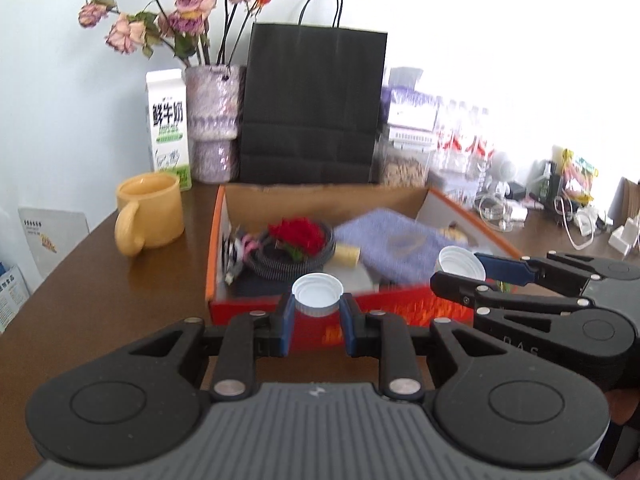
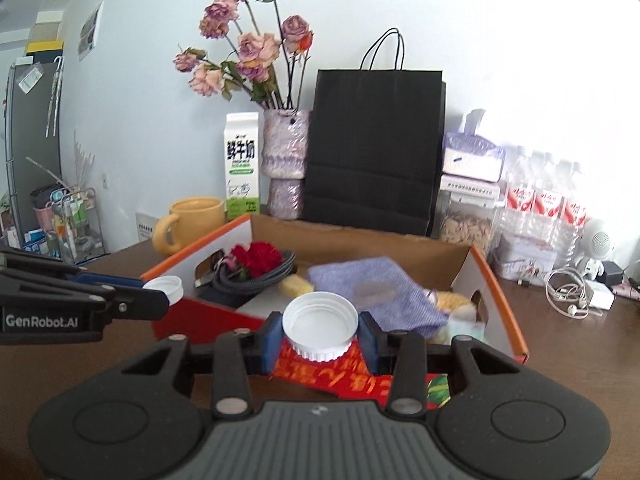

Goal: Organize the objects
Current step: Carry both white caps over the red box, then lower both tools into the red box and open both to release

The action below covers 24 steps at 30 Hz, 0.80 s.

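Note:
My left gripper (image 1: 317, 312) is shut on a small white bottle cap (image 1: 317, 294), held hollow side up just before the front wall of the red cardboard box (image 1: 400, 308). My right gripper (image 2: 320, 334) is shut on a wider white cap (image 2: 320, 326), also hollow side up, above the box's (image 2: 516, 332) front edge. Each gripper shows in the other's view: the right one (image 1: 460, 270) with its cap (image 1: 460, 264), the left one (image 2: 162, 290) with its cap (image 2: 165, 286). Inside the box lie a red flower (image 1: 298, 236), a coiled dark cable (image 1: 288, 262), a purple cloth (image 1: 396, 240) and a yellow spool (image 1: 347, 256).
A yellow mug (image 1: 150, 212), a milk carton (image 1: 168, 124), a vase of dried roses (image 1: 214, 124) and a black paper bag (image 1: 314, 108) stand behind the box on the brown table (image 1: 100, 300). Water bottles (image 2: 544, 204), a jar (image 2: 466, 228) and white cables (image 2: 572, 292) crowd the right.

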Each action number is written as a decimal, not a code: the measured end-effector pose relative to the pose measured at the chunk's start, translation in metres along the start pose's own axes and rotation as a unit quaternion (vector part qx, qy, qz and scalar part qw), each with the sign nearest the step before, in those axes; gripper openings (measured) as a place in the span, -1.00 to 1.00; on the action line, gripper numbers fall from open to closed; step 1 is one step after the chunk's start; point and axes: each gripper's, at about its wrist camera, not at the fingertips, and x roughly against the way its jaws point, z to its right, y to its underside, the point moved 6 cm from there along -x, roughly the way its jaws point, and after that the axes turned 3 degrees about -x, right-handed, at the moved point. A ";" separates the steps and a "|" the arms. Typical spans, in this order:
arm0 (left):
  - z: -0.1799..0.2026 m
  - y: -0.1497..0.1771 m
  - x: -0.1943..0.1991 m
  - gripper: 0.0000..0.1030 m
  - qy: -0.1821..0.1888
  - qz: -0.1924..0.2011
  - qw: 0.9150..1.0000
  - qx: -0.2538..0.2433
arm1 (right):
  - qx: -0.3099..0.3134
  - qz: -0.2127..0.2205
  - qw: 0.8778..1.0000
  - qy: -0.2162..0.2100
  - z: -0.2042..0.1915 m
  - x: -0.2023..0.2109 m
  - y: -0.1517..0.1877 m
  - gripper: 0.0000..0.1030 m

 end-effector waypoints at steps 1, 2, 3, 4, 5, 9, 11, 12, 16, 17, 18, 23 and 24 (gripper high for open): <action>0.001 -0.005 -0.004 -0.53 0.000 0.005 1.000 0.000 | -0.001 0.003 1.000 0.004 0.003 -0.003 -0.004 -0.24; 0.001 -0.010 -0.008 -0.53 0.000 0.008 1.000 0.001 | -0.002 0.006 1.000 0.007 0.006 -0.007 -0.008 -0.24; 0.002 -0.014 -0.013 -0.53 0.000 0.011 1.000 0.001 | -0.004 0.009 1.000 0.009 0.008 -0.011 -0.012 -0.24; 0.003 -0.019 -0.017 -0.53 0.001 0.012 1.000 0.002 | -0.005 0.012 1.000 0.011 0.010 -0.015 -0.016 -0.24; 0.004 -0.023 -0.023 -0.53 0.002 0.015 1.000 0.003 | -0.005 0.016 1.000 0.013 0.012 -0.019 -0.020 -0.24; 0.004 -0.040 -0.044 -0.53 0.002 0.022 1.000 0.007 | -0.007 0.029 0.999 0.022 0.022 -0.036 -0.034 -0.24; 0.004 -0.046 -0.056 -0.53 0.003 0.023 1.000 0.009 | -0.009 0.031 0.999 0.025 0.028 -0.046 -0.039 -0.24; 0.005 -0.049 -0.062 -0.53 0.003 0.023 1.000 0.009 | -0.009 0.031 0.999 0.026 0.030 -0.051 -0.042 -0.24; 0.004 -0.056 -0.086 -0.53 0.005 0.018 1.000 0.012 | -0.015 0.028 0.999 0.028 0.042 -0.071 -0.047 -0.24; 0.003 -0.058 -0.091 -0.53 0.005 0.016 1.000 0.012 | -0.017 0.028 0.999 0.027 0.044 -0.075 -0.047 -0.24; 0.003 -0.059 -0.096 -0.53 0.004 0.015 1.000 0.011 | -0.019 0.027 0.999 0.027 0.046 -0.079 -0.047 -0.24; -0.004 -0.062 -0.114 -0.53 -0.006 0.011 1.000 0.003 | -0.023 0.010 0.999 0.023 0.052 -0.097 -0.041 -0.24; -0.005 -0.062 -0.117 -0.53 -0.007 0.009 1.000 0.002 | -0.022 0.006 0.999 0.023 0.052 -0.099 -0.040 -0.24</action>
